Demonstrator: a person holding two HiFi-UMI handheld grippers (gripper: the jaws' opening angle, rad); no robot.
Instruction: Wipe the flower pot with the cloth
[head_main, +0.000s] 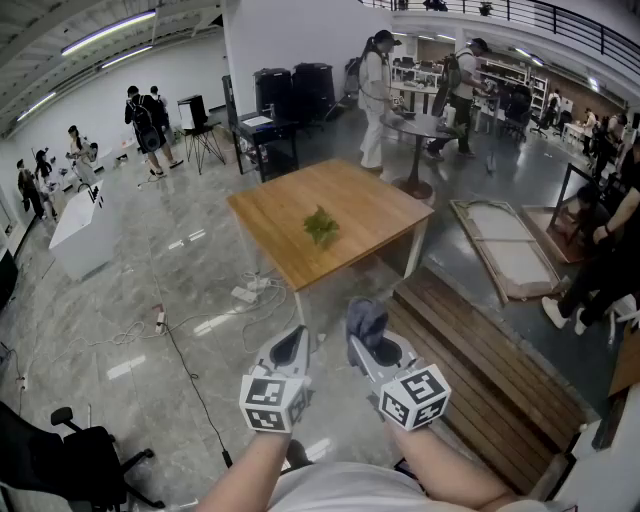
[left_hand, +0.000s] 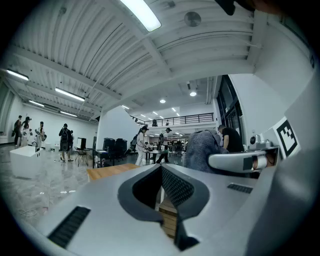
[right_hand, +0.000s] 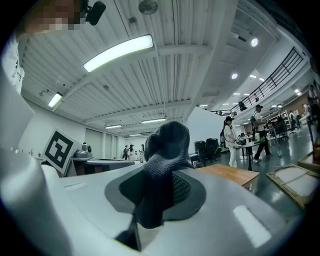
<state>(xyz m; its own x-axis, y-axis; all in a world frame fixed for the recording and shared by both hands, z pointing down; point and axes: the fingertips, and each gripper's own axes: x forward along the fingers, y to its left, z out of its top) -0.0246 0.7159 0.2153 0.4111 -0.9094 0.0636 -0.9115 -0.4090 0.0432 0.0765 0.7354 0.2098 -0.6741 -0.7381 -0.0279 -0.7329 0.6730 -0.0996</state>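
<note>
A small green plant, the flower pot (head_main: 321, 226), stands near the middle of a light wooden table (head_main: 370, 205), well ahead of both grippers. My right gripper (head_main: 366, 338) is shut on a grey cloth (head_main: 366, 318) that bunches up above its jaws. The right gripper view shows the cloth (right_hand: 167, 145) pinched in that gripper (right_hand: 161, 186), with the table (right_hand: 231, 173) off to the right. My left gripper (head_main: 292, 346) is held beside it, jaws together with nothing in them. The left gripper view shows that gripper (left_hand: 163, 175) shut and the cloth (left_hand: 200, 150) to its right.
A dark slatted wooden bench (head_main: 490, 375) lies right of the grippers. A white frame (head_main: 505, 248) lies on the floor beyond it. Cables and a power strip (head_main: 245, 293) trail by the table leg. An office chair (head_main: 70, 450) stands at lower left. People stand at the back.
</note>
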